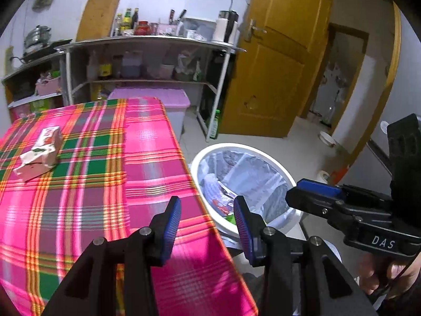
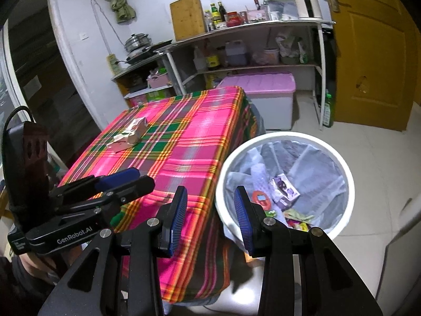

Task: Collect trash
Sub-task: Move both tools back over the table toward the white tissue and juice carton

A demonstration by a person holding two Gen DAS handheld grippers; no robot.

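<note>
The left gripper hung with its blue-padded fingers spread apart and nothing between them, its tips over the near right edge of the pink plaid tablecloth. The right gripper was likewise parted and empty, one finger over the cloth's corner and the other over the rim of the white trash bin. In the left wrist view the right gripper showed side-on at about 3 o'clock, gripped from below by a hand; in the right wrist view the left gripper reached in from 9 o'clock, above the near left part of the cloth. From the right gripper's tips, the bin stood on the floor at roughly 2 o'clock, just beside the table's right edge, lined with a pale bag and holding a purple packet, a red and blue wrapper and some green and yellow scraps. Still on the table, a crumpled white carton lay at about 10 o'clock from the left gripper, well apart from both tools, toward the cloth's far left side. Beyond the table at 12 o'clock sat a lidded pink storage box on the floor, and behind it a metal shelf unit crowded with bottles and jars. A yellow wooden door stood at 1 o'clock.
</note>
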